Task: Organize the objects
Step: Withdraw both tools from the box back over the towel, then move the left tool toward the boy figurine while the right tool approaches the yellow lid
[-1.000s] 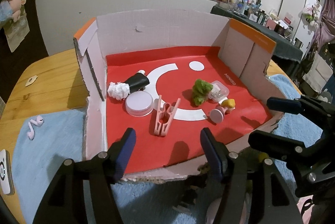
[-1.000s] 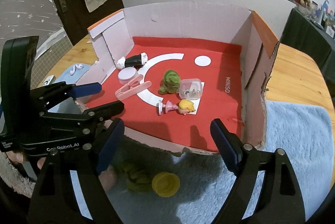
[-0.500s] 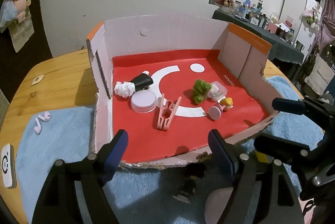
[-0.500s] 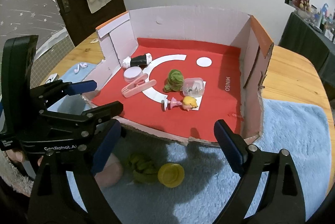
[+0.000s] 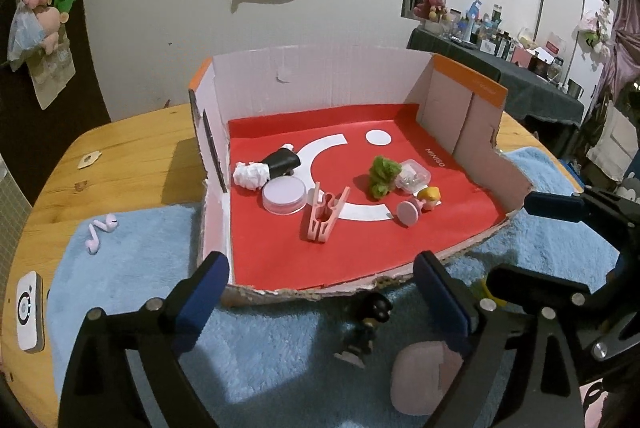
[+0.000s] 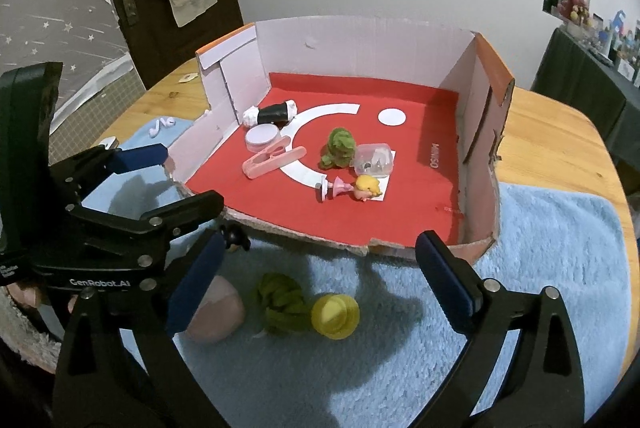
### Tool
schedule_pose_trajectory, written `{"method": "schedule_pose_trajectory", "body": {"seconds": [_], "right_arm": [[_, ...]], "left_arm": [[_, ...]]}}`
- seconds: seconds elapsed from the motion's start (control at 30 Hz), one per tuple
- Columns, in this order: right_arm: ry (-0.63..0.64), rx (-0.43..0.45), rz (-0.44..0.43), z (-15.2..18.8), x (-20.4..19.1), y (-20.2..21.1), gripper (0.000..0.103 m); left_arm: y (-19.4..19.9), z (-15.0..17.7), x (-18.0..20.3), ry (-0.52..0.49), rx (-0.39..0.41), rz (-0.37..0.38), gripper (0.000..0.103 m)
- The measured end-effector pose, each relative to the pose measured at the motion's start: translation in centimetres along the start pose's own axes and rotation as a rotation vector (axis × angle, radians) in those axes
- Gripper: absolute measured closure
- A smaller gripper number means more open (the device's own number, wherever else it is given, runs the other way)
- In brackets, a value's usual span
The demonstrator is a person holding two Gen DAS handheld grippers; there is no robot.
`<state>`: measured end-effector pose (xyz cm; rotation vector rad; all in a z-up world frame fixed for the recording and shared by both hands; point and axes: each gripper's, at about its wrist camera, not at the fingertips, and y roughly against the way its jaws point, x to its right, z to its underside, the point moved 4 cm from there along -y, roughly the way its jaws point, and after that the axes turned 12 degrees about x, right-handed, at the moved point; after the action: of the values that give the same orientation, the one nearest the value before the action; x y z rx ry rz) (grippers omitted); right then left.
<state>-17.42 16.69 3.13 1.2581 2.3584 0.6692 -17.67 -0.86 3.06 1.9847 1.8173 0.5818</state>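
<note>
An open cardboard box with a red floor holds a pink clip, a round white tin, a black-and-white toy, a green fuzzy toy, a clear case and a blonde figure. On the blue towel in front lie a black figure, a pink egg shape, a green bundle and a yellow cap. My left gripper and right gripper hover before the box's torn front edge. Both sets of jaws are opening, with nothing between them.
The box stands on a round wooden table. Pink earbuds and a white device lie at the towel's left end. A wall rises close behind the box. A dark, cluttered side table stands at the back right.
Both grippers' jaws have spread wider. The left gripper has drawn back from the box, so the black figure and the pink egg shape on the towel have come into its view.
</note>
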Motion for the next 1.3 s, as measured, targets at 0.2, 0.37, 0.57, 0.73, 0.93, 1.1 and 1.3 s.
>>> {"method": "schedule_pose_trajectory", "body": {"seconds": [0.2,0.37,0.57,0.73,0.93,1.1,1.3], "right_arm": [[-0.010,0.007,0.003,0.4,0.1,0.6,0.005],[-0.019,0.004,0.005,0.8,0.3,0.9,0.005],[-0.020,-0.002,0.003,1.4,0.2,1.0,0.005],[-0.015,-0.008,0.000,1.9,0.0,1.1,0.005],[-0.013,-0.011,-0.002,2.2,-0.2,1.4,0.005],[-0.015,-0.016,-0.002,2.9,-0.4,1.6,0.005],[-0.014,-0.025,0.000,3.8,-0.6,1.8,0.004]], "left_arm": [[0.4,0.4,0.0,0.007,-0.002,-0.007,0.003],[0.6,0.7,0.0,0.013,-0.006,-0.006,0.003],[0.9,1.2,0.0,0.019,-0.009,-0.011,0.000],[1.0,1.3,0.0,0.021,-0.010,-0.011,0.000],[1.5,1.9,0.0,0.024,-0.012,-0.007,0.000],[1.9,2.6,0.1,0.027,-0.019,-0.005,0.000],[2.2,3.3,0.1,0.033,-0.028,-0.004,0.000]]}}
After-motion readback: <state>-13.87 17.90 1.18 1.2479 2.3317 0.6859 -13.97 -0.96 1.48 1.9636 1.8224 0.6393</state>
